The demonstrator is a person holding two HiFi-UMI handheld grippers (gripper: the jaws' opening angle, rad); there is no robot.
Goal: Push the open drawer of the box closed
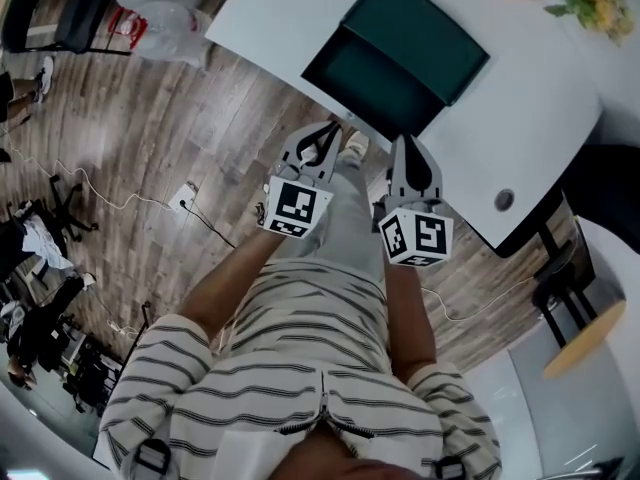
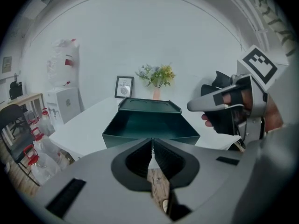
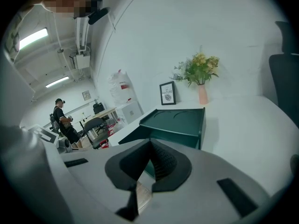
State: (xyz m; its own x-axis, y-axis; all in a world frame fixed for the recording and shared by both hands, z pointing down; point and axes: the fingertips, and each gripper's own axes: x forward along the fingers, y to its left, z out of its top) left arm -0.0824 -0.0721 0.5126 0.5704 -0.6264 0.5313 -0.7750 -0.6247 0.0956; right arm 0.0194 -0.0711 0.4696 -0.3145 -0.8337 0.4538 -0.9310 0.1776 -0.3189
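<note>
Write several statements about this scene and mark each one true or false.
1. The drawer of the green box is pulled out. True.
2. The left hand-held gripper grips the drawer's front. False: its jaws are together, empty, short of the drawer.
3. A vase of flowers stands on the white table. True.
4. The right hand-held gripper has its jaws wide apart. False: they are together, with nothing between them.

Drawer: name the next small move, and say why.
The left claw and right claw, both shut, hang short of the drawer, which stands pulled out of the green box. Probably ease them forward onto its front panel.
</note>
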